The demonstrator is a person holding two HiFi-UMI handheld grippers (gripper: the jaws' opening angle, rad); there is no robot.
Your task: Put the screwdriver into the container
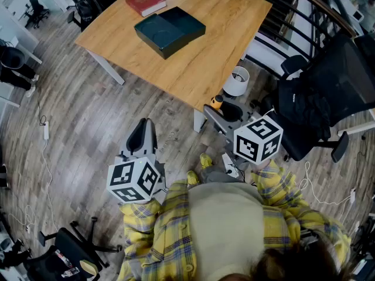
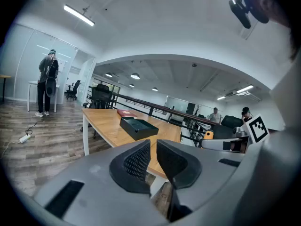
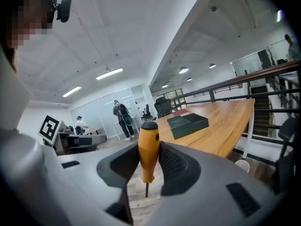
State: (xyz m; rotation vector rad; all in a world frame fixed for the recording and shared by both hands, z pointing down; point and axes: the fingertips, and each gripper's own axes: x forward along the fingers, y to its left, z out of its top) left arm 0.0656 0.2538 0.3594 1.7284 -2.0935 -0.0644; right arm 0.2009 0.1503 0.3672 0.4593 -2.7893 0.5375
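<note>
My right gripper is shut on the screwdriver, its orange handle upright between the pads with the black cap on top and the thin shaft pointing down. From the head view the same orange handle shows at the right gripper, just off the near edge of the wooden table. The dark green open container lies on that table, well ahead of both grippers; it also appears as the container and the container. My left gripper is shut with nothing between its pads, low over the floor.
A red book lies beyond the container. A white bin stands under the table edge. A black office chair is at the right, with railings behind it. A person stands far off at the left.
</note>
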